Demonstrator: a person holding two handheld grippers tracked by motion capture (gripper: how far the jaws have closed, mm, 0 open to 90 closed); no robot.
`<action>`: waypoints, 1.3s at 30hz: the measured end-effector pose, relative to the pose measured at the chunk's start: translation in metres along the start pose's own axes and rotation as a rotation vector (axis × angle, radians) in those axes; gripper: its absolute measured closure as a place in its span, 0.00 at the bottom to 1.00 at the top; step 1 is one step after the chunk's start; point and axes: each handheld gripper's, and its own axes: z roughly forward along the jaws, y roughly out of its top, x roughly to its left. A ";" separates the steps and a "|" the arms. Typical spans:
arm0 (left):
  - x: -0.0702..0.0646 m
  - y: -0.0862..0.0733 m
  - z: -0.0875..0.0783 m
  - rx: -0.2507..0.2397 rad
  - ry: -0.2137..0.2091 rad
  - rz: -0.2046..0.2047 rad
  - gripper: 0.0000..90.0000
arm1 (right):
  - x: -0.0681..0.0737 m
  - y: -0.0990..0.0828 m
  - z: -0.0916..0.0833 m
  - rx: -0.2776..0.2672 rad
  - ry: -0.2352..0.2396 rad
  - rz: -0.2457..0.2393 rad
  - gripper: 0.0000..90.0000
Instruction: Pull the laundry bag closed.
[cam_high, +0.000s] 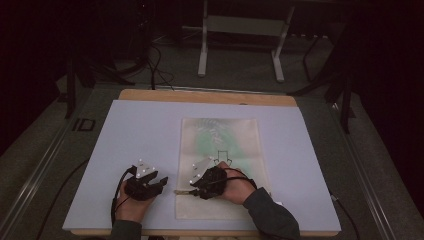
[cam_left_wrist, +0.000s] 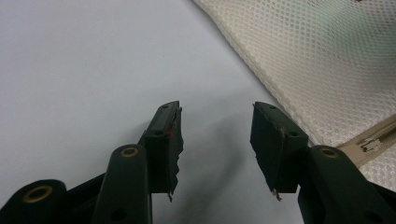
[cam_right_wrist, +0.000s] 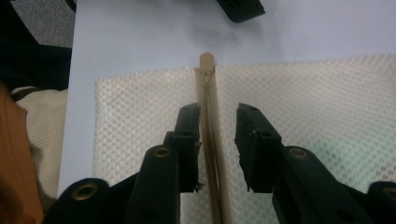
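Your right gripper (cam_right_wrist: 218, 140) straddles the mesh bag's (cam_right_wrist: 327, 102) zipper (cam_right_wrist: 212, 140), jaws apart, not clamping. Your left gripper (cam_left_wrist: 215, 140), jaws apart, sits just beside the bag on the worktop (cam_left_wrist: 70, 60).

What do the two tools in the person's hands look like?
Both are black. The left tool and the right tool each carry a grey three-cornered plate with small white dots on top. A black cable loops from the left one. Up close, each has two blocky black jaws on arms with brass-coloured rivets. The right arm wears a dark sleeve.
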 end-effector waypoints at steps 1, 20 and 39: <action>0.000 0.000 0.000 -0.001 0.001 -0.001 0.58 | 0.000 0.001 0.001 0.002 0.002 0.000 0.80; 0.004 0.000 -0.003 -0.013 0.009 -0.013 0.58 | 0.002 0.024 0.028 -0.009 0.022 0.017 0.85; 0.006 0.000 -0.004 -0.016 0.009 -0.017 0.58 | -0.001 0.038 0.054 0.026 0.037 0.026 0.87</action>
